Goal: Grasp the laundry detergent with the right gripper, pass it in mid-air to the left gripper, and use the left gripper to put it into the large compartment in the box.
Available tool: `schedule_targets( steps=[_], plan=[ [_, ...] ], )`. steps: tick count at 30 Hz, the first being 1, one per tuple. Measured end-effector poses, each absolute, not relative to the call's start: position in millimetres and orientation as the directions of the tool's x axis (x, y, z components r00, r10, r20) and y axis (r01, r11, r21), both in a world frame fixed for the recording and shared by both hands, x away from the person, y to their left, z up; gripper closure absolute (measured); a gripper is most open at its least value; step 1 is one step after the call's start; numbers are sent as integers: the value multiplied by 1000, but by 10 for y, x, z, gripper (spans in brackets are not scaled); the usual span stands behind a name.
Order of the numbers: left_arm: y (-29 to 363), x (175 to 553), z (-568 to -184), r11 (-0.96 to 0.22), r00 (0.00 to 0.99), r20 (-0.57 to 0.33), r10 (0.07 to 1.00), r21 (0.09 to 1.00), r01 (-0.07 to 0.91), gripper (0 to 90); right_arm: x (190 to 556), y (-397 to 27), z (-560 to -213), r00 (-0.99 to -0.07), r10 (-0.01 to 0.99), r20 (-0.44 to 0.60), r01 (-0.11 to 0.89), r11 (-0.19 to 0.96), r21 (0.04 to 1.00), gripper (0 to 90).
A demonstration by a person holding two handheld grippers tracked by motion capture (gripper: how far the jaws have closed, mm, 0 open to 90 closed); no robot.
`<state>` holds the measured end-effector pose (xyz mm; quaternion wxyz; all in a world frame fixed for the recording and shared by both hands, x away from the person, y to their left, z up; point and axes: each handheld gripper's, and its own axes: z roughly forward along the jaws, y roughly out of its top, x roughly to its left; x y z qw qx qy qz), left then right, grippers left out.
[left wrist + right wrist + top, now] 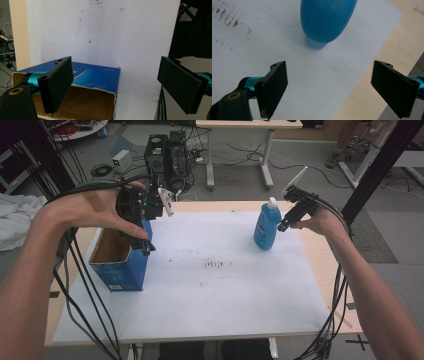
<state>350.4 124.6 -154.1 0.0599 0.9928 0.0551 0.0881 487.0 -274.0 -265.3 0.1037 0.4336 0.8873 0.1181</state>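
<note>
A blue bottle (pixel 266 226) with a white cap stands upright on the white sheet (pixel 210 295) that covers most of the bench (pixel 325 265), near the sheet's far right corner. In the right gripper view the bottle's (pixel 327 20) rounded blue body rises from the sheet (pixel 312 82) ahead of the jaws, and bare wood (pixel 372 82) of the bench shows along the sheet's right edge.

The right gripper (pixel 289 222) hangs just beside the bottle on its right, held in the person's right hand (pixel 322 222). Its jaws stand wide apart with nothing between them, and the bottle lies beyond their tips, not touched.

At the left edge of the sheet stands an open blue cardboard box (pixel 120 260), its brown inside showing. The left gripper (pixel 145 242) hangs over the box's far right corner, gripped in the left hand (pixel 95 212). In the left gripper view its jaws are spread wide and empty, one above the box's (pixel 97 82) open mouth and torn rim, the other out over the sheet (pixel 112 37).

Dark smudges (pixel 214 264) mark the middle of the sheet. Black cables (pixel 85 300) trail from both grippers off the near edge.
</note>
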Motion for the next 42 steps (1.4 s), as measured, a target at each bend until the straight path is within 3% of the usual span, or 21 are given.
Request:
schedule_targets(
  steps=[21, 42],
  plan=[
    [1340, 3482, -1578, -984, 978, 163, 129, 140, 107, 133, 4964, -2535, -2916, -477, 878, -48, 779, 447, 439, 132],
    [1378, 3521, -1629, -983, 979, 153, 138, 143, 116, 133, 5078, -2479, -3216, -446, 895, -13, 768, 390, 509, 132]
  ],
)
